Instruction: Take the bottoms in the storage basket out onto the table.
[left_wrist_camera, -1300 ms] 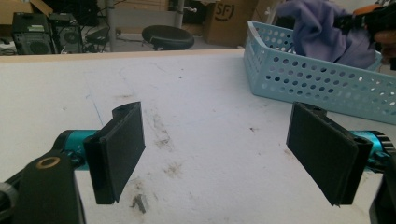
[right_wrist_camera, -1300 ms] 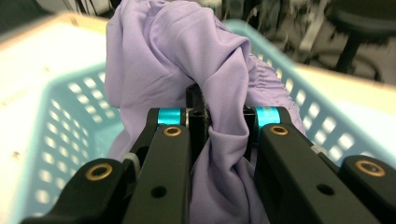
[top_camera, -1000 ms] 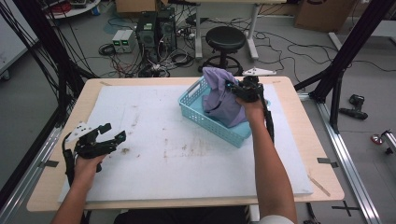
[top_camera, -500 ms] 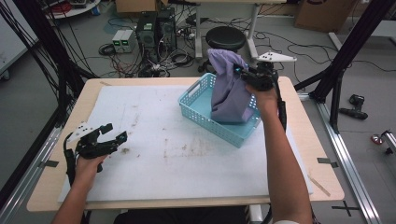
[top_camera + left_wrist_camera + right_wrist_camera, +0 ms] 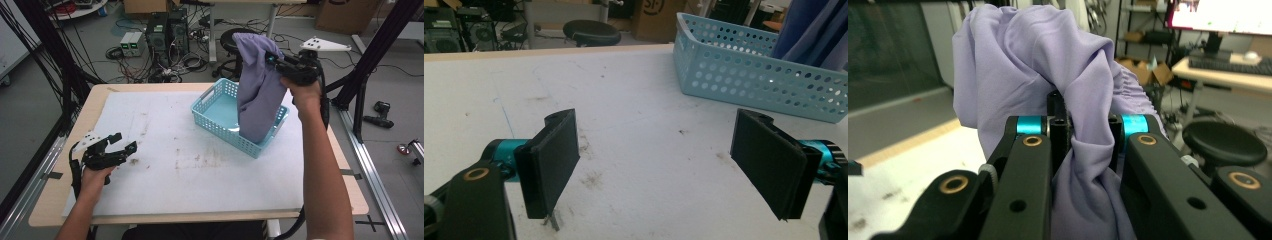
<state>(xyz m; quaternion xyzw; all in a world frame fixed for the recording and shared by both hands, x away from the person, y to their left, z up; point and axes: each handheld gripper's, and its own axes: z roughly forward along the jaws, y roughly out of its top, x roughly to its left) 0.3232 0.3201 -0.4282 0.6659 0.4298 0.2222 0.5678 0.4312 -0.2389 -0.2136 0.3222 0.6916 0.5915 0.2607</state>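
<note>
A lilac cloth (image 5: pixel 257 82) hangs from my right gripper (image 5: pixel 272 57), which is shut on its top, high above the table. Its lower end still dips into the light blue perforated basket (image 5: pixel 215 97) at the table's back right. In the right gripper view the bunched cloth (image 5: pixel 1048 70) is pinched between the two black jaws and spills over them. My left gripper (image 5: pixel 125 141) rests low over the white mat at the front left, open with nothing between its pads (image 5: pixel 556 157). From there the basket (image 5: pixel 754 70) lies ahead to the right.
The white mat (image 5: pixel 180 165) covers most of the wooden table and bears brown smudges. Behind the table stand a round stool (image 5: pixel 235 35), computer towers and tangled cables on the floor. Black frame posts rise at both sides.
My right gripper has risen and drawn the cloth up out of the basket, so it now hangs long. The left gripper has stayed put.
</note>
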